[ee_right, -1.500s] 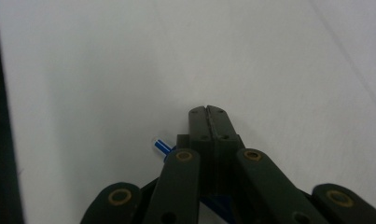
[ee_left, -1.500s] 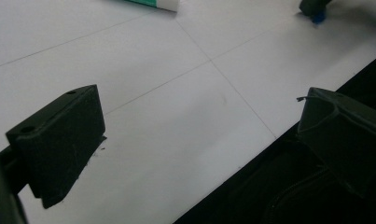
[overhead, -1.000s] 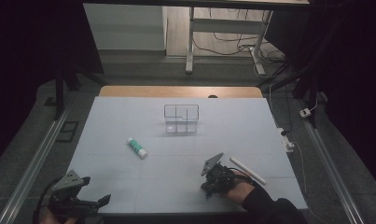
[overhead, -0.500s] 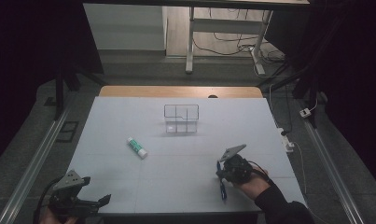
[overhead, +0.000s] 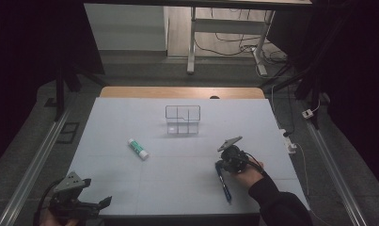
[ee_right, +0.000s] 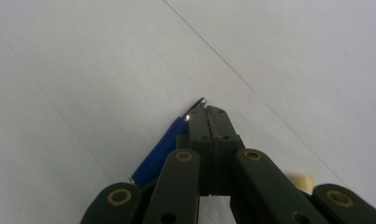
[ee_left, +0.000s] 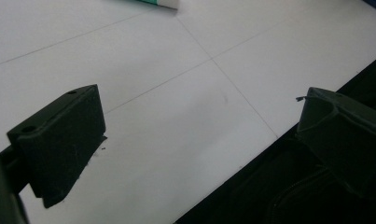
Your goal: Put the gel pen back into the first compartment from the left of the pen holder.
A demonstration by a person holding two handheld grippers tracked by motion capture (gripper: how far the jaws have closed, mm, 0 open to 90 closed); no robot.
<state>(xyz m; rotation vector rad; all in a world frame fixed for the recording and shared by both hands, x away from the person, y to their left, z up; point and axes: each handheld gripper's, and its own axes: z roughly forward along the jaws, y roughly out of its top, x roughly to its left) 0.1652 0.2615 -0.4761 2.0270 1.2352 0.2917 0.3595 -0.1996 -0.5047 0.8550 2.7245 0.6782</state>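
Note:
My right gripper [overhead: 221, 165] [ee_right: 212, 113] is at the right middle of the white table [overhead: 126, 117], shut on a blue pen [overhead: 225, 184] [ee_right: 160, 154]. The pen runs back along the jaws' left side, its metal tip at the jaw tips. At the front left corner my left gripper [overhead: 97, 192] [ee_left: 195, 135] stands open over the table's front edge, with nothing between its jaws. A white and green glue stick [overhead: 138, 149] [ee_left: 160, 3] lies left of centre. Toward the back of the table stands a clear divided box [overhead: 183, 120].
A wooden strip [overhead: 177, 92] borders the table's far edge. Metal rails [overhead: 36, 160] run along both sides. Cables and a white plug [overhead: 308, 113] lie on the floor at the right. A desk frame [overhead: 192, 42] stands behind.
My right gripper left the spot where a pale stick lay at the right, and now carries the pen leftward and farther onto the table. The left gripper stayed put.

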